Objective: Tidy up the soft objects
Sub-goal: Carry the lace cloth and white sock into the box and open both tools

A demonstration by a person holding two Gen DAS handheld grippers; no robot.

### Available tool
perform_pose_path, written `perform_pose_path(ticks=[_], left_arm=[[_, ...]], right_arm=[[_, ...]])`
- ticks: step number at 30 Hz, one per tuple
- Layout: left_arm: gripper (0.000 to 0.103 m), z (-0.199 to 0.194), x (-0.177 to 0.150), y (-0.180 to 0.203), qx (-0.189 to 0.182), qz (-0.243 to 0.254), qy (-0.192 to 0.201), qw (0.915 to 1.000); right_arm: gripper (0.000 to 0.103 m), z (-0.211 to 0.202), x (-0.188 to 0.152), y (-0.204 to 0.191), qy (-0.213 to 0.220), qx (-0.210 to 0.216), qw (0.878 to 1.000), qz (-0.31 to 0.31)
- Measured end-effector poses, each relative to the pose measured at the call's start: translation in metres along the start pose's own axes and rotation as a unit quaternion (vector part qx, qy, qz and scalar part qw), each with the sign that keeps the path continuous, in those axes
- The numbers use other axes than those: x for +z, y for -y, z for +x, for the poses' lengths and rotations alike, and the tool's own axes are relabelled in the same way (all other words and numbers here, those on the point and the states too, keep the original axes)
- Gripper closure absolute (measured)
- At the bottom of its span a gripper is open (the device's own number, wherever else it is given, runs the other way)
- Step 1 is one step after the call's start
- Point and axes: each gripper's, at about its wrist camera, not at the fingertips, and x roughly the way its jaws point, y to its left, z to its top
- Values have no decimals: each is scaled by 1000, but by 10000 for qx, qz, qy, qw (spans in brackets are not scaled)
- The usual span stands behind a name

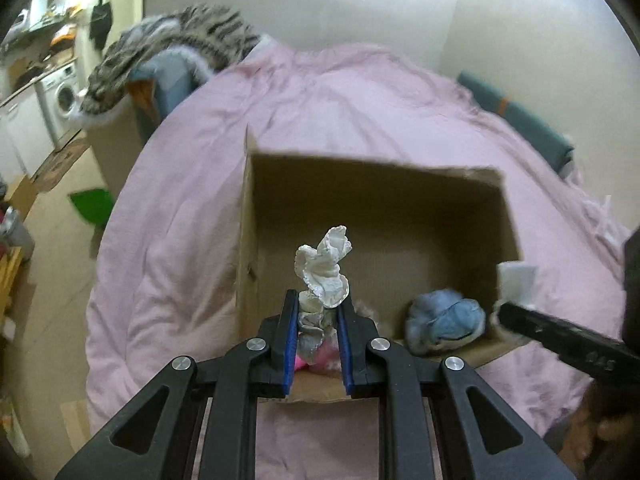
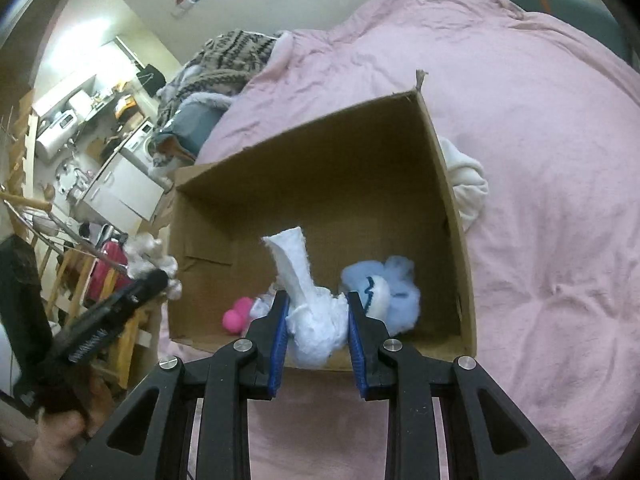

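Observation:
An open cardboard box (image 1: 400, 184) (image 2: 304, 152) stands on the pink bed cover. My left gripper (image 1: 318, 308) is shut on a crumpled cream frilly cloth (image 1: 326, 268), held above the box's near edge. My right gripper (image 2: 318, 300) is shut on a white soft cloth (image 2: 310, 308), also over the near edge. A light blue fluffy item (image 1: 444, 320) (image 2: 386, 288) and a pink soft item (image 2: 238, 316) (image 1: 324, 358) lie inside the box. The right gripper shows at the left wrist view's right edge (image 1: 520, 316); the left gripper shows at the right wrist view's left (image 2: 132, 292).
The pink bed cover (image 1: 352, 100) (image 2: 540, 160) surrounds the box. A white bundled cloth (image 2: 468, 184) lies on it beside the box's right wall. A striped blanket (image 1: 180, 44) is heaped at the bed's far left. Floor, washing machine (image 1: 64, 98) and a green item (image 1: 90, 204) lie left.

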Motion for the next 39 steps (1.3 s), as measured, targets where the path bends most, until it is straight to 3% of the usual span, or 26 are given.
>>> perform_pose_path(ticks=[2,18,29,35,37,38,39], left_arm=[[87,6,-1,1,-148,-46,-94,9998],[86,25,-16,14,-48,304,-485,9984],[79,29,-18,14,56,330,-528,9980],[68,23,-17,13,129,320,-356,9988],[53,19,-15,11,137,266,-247,9992],[50,16,-15,10,176,239,-157,9994],[45,14,-14,10,207,227,-89,9995]], right_arm=[[74,5,-1,1,-82,-1,10000,24],[74,41,-11,-8,-699,-126,9974,-142],[73,40,-12,-7,-722,-135,9972,-120],[69,35,-10,-4,-617,-12,9981,-49],[67,31,-9,-3,-539,54,9985,0],[62,30,-8,-3,-515,79,9986,17],[46,28,-8,-3,-475,104,9988,37]])
